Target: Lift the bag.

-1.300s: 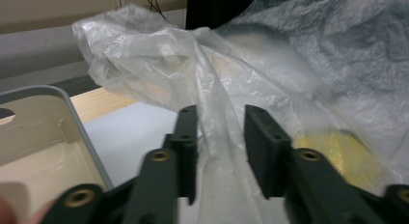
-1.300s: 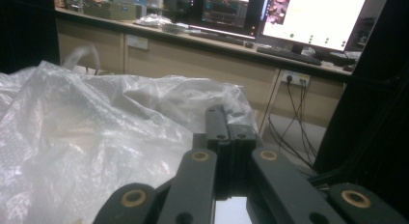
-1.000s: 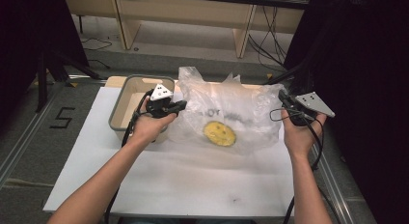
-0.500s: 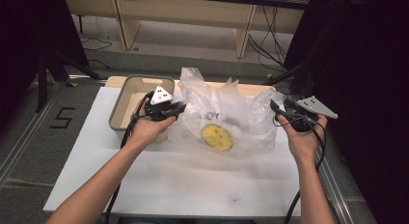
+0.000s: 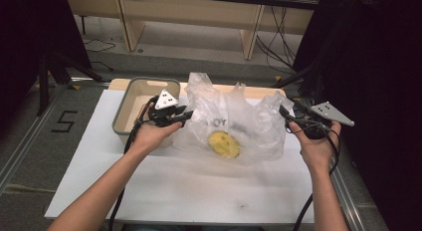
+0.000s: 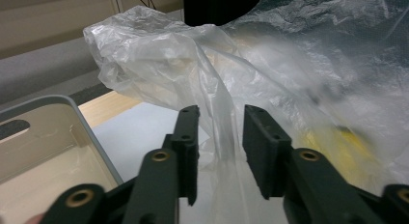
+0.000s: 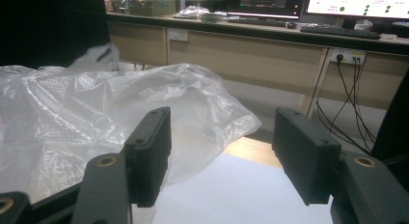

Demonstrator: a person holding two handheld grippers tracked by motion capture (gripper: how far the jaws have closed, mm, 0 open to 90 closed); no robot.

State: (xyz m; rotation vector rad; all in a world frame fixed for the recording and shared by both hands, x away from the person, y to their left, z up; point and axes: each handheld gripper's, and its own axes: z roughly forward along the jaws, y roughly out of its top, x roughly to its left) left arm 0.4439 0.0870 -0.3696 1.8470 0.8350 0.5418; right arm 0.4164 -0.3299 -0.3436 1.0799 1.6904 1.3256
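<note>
Grey-rimmed beige plastic tub [image 5: 130, 107] stands at the left end of the white table [image 5: 199, 186], its near wall just beside the person's left hand [image 5: 149, 134]. That hand holds the left gripper [image 5: 185, 115], which points to the right at the crumpled clear plastic bag [image 5: 234, 116]. In the left gripper view its jaws have just been opening: a twisted fold of the bag [image 6: 222, 122] stands in the gap between the two black pads, which are parted and do not press on it. The bag lies in the middle of the table, just right of the tub, puffed up and wrinkled, with dark lettering on its front and a round yellow object [image 5: 224, 144] lying inside it on the table. At the bag's right edge is the right gripper [image 5: 284, 114], held in the right hand [image 5: 314, 146] at the table's right border and pointing left. Its jaws have also just been opening; in the right gripper view they stand wide apart, with the bag's edge [image 7: 202, 118] lying beyond the left pad and nothing clamped between them.
</note>
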